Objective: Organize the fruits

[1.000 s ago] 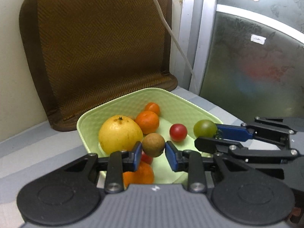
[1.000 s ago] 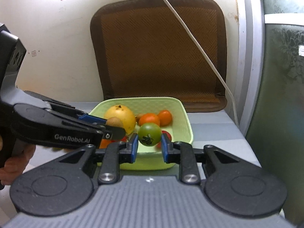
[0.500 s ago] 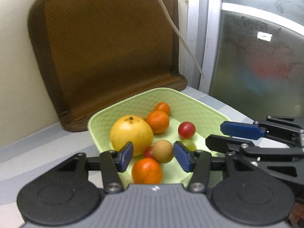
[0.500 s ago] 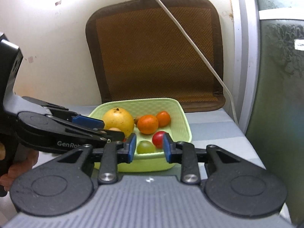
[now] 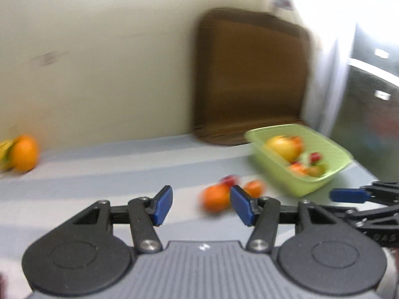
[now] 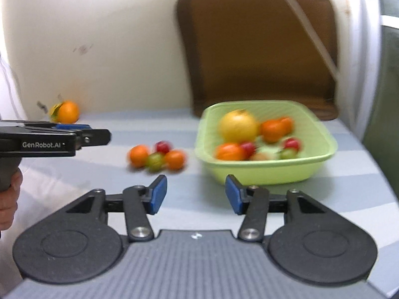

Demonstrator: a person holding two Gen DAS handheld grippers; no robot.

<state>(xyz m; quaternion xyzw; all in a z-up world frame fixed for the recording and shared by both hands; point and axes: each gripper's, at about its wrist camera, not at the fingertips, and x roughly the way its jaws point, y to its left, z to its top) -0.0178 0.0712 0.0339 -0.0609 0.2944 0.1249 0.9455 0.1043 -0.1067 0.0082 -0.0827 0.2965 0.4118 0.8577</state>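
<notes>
A light green basket (image 6: 321,149) holds a large yellow fruit (image 6: 238,127), several oranges and small red and green tomatoes; it also shows in the left wrist view (image 5: 341,159). A small cluster of loose fruit lies on the table left of it: an orange (image 6: 138,155), a green tomato (image 6: 154,160), a red one (image 6: 163,147) and another orange (image 6: 174,159). My left gripper (image 5: 200,205) is open and empty, just short of an orange (image 5: 215,196). My right gripper (image 6: 194,195) is open and empty, back from the basket. Both views are blurred.
A lone orange (image 6: 67,111) with a leaf lies at the far left by the wall. A brown mat (image 6: 259,44) leans against the wall behind the basket, with a white cable (image 6: 311,35) across it. The table edge drops off at the right.
Both grippers have let go of their fruits into the basket, opened wide, pulled back and swung left. The loose fruit cluster on the table has come into view.
</notes>
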